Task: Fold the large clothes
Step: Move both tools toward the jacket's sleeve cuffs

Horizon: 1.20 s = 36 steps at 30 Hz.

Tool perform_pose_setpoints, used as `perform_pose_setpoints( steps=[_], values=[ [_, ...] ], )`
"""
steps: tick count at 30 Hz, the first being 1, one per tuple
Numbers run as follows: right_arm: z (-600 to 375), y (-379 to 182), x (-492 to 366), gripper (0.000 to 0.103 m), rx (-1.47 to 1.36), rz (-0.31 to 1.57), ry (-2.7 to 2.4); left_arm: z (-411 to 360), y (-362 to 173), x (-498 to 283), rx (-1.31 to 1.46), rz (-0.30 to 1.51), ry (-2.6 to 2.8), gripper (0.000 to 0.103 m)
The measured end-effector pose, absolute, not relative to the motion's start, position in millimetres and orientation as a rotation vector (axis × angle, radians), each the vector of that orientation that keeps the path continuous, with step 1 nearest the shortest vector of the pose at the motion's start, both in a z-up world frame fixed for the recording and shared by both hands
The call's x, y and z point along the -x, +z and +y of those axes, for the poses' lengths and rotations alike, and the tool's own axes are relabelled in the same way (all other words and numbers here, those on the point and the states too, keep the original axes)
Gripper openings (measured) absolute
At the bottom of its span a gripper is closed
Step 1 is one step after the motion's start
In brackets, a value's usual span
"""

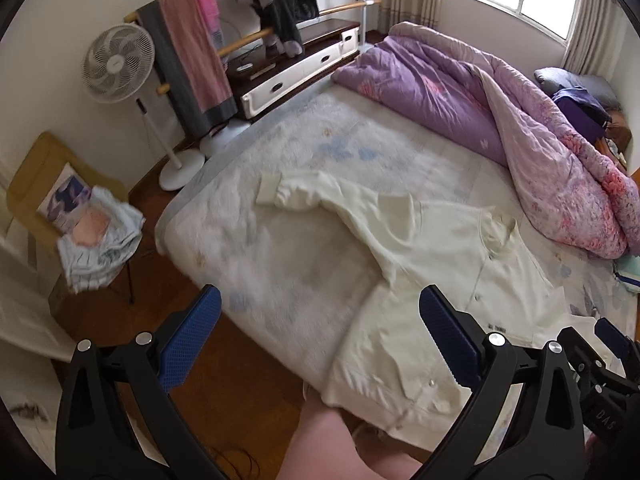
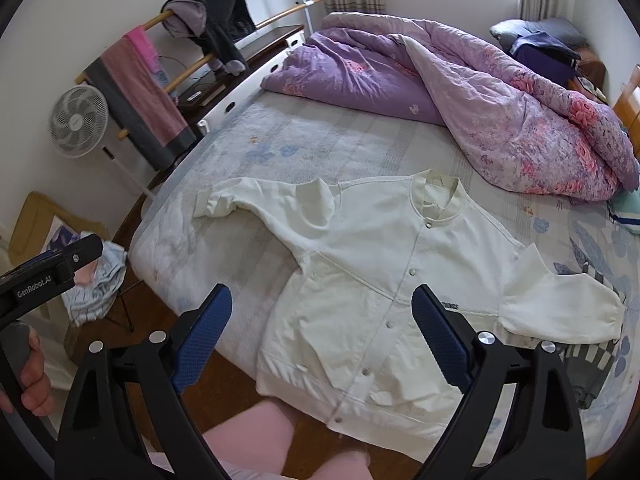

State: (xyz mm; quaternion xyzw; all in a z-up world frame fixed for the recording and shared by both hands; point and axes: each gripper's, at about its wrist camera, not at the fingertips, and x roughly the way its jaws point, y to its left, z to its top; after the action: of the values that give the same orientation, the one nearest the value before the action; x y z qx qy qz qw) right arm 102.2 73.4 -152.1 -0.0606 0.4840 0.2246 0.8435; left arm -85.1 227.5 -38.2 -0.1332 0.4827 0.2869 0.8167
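Observation:
A cream snap-button jacket [image 2: 360, 280] lies front up on the bed, collar away from me, hem at the near edge. Its left sleeve [image 2: 248, 204] is stretched toward the bed's left side and its right sleeve [image 2: 560, 308] is bent inward. It also shows in the left wrist view [image 1: 420, 280]. My left gripper [image 1: 320, 320] is open and empty, above the bed's near left edge by the hem. My right gripper [image 2: 322, 316] is open and empty, above the jacket's lower front. The right gripper's body also shows in the left wrist view [image 1: 600, 360].
A purple floral quilt [image 2: 480, 108] is bunched at the bed's far right. A striped garment [image 2: 592, 364] lies under the jacket's right side. A fan [image 1: 120, 64], a drying rack with towels [image 1: 192, 52] and a chair with clothes [image 1: 92, 240] stand left of the bed.

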Motion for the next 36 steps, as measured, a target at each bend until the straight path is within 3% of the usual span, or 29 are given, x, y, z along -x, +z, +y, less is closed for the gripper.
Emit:
perform_pose_setpoints(
  steps=[11, 17, 24, 29, 36],
  values=[
    [174.8, -174.8, -163.9, 0.088, -0.074, 1.017, 0.352, 391.7, -99.4, 16.3, 0.425, 1.048, 0.551, 0.099],
    [205.6, -207.8, -195.8, 0.09, -0.08, 1.017, 0.302, 457.6, -153.8, -13.0, 0.481, 0.952, 0.544, 0.099],
    [212.0, -264.7, -212.5, 0.091, -0.05, 1.144, 0.199, 525.8, -258.4, -47.1, 0.696, 1.032, 0.54, 0.099],
    [197.9, -298.0, -215.4, 0.091, -0.081, 1.251, 0.127, 572.2, -357.9, -49.1, 1.101, 1.087, 0.574, 0.099],
    [185.7, -325.0, -222.7, 0.091, -0.04, 1.331, 0.06, 611.7, -435.1, -71.3, 1.295, 1.092, 0.63, 0.097]
  ],
)
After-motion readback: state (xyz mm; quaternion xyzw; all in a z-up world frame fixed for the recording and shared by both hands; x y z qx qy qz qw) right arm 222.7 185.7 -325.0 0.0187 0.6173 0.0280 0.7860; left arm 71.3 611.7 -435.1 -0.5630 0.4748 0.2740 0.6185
